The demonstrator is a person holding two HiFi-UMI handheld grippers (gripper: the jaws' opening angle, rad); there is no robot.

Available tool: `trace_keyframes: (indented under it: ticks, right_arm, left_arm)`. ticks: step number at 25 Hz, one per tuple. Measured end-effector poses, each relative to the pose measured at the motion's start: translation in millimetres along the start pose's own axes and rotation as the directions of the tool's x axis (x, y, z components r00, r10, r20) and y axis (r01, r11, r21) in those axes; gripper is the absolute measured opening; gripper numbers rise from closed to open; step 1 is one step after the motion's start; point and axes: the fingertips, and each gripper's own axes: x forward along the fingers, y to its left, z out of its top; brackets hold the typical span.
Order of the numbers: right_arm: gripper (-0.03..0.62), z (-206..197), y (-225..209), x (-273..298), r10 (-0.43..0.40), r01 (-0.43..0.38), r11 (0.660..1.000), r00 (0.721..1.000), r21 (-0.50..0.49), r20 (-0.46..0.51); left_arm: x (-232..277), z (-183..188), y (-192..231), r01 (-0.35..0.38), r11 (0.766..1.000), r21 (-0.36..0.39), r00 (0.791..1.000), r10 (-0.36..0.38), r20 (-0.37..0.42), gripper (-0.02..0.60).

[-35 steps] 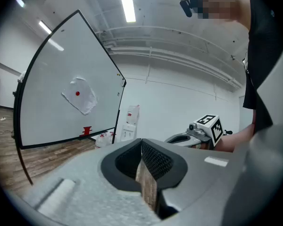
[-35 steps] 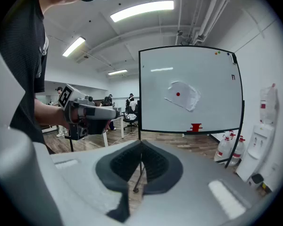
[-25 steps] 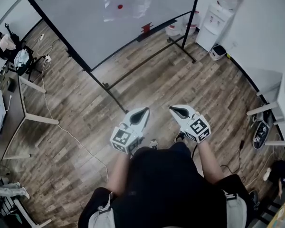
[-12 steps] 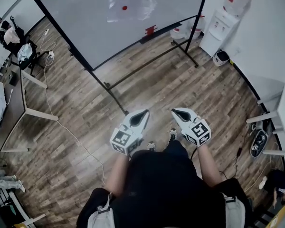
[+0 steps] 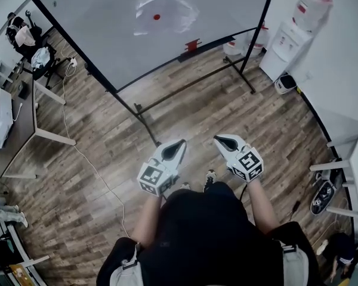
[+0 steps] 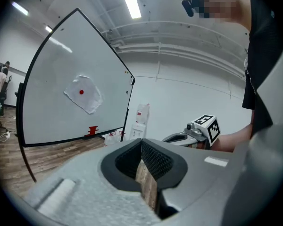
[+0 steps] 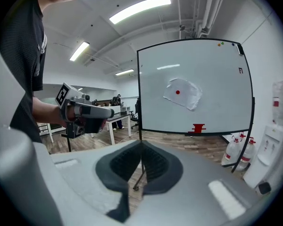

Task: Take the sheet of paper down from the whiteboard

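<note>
Person has stepped closer: the whiteboard (image 5: 107, 40) looms larger in the head view, but it is not yet within reach. One sheet of paper (image 5: 164, 15) is pinned by one red magnet (image 5: 156, 16) at the board's upper middle. Two claws, left gripper (image 5: 181, 142) and right gripper (image 5: 218, 138), both pressed together and empty. Approach only; paper untouched.

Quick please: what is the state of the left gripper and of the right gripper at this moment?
Left gripper: closed, nothing between its jaws.
Right gripper: closed, nothing between its jaws.
</note>
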Motion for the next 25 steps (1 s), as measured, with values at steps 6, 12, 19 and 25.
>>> trace_keyframes:
  ticks: [6, 12, 19, 25]
  right_arm:
    - [0.005, 0, -47, -13, 0.044, -0.044, 0.999, 0.999, -0.005, 0.005]
    - [0.005, -6, -79, -20, 0.071, -0.071, 0.997, 0.997, 0.014, 0.009]
    - [0.005, -14, -94, -23, 0.126, -0.126, 0.992, 0.992, -0.008, 0.000]
    - [0.005, -18, -117, -25, 0.123, -0.123, 0.992, 0.992, 0.000, -0.003]
  left_arm:
    - [40, 7, -13, -0.041, 0.999, 0.009, 0.999, 0.041, -0.004, 0.012]
    - [59, 8, -19, -0.097, 0.995, 0.013, 0.995, 0.097, -0.010, 0.012]
    - [76, 9, -20, -0.162, 0.987, 0.013, 0.987, 0.162, 0.005, 0.012]
    - [92, 13, -13, -0.191, 0.981, 0.020, 0.981, 0.191, 0.009, 0.012]
